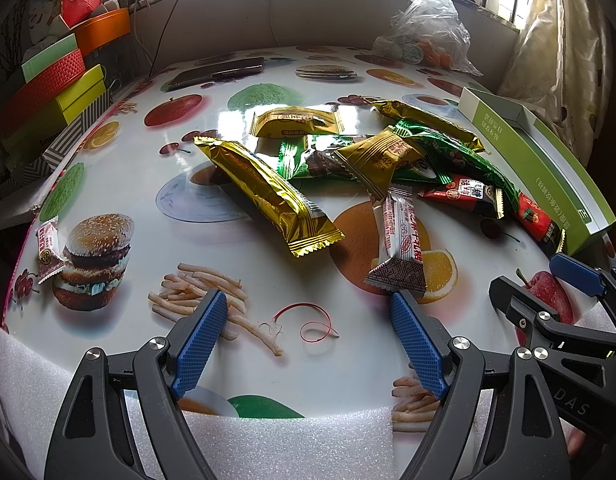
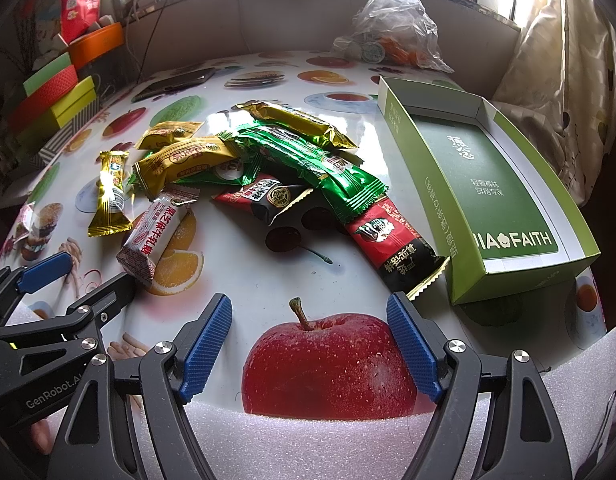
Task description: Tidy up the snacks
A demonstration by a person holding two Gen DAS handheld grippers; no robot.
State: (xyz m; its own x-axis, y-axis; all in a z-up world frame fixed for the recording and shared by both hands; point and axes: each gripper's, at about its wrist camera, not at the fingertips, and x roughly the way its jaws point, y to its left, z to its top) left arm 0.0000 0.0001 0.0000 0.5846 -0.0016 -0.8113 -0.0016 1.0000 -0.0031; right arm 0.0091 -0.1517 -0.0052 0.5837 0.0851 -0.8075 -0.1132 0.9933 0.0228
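A pile of wrapped snacks lies mid-table: a long gold bar (image 1: 267, 196), a white-and-red candy bar (image 1: 400, 240), green packets (image 2: 308, 160), a red-black packet (image 2: 392, 240) and small gold packets (image 1: 295, 122). An open green box (image 2: 492, 184) stands empty at the right of the pile. My left gripper (image 1: 308, 320) is open and empty, at the table's near edge, short of the white-and-red bar. My right gripper (image 2: 310, 320) is open and empty over the printed apple, near the red-black packet's end. A small white candy (image 1: 47, 248) lies apart at the left.
The table (image 1: 147, 184) carries a food-print cloth. A phone (image 1: 215, 72) and a clear plastic bag (image 2: 388, 36) lie at the far side. Coloured boxes (image 1: 59, 80) are stacked at far left. White foam (image 2: 308, 440) lines the near edge. A curtain hangs at right.
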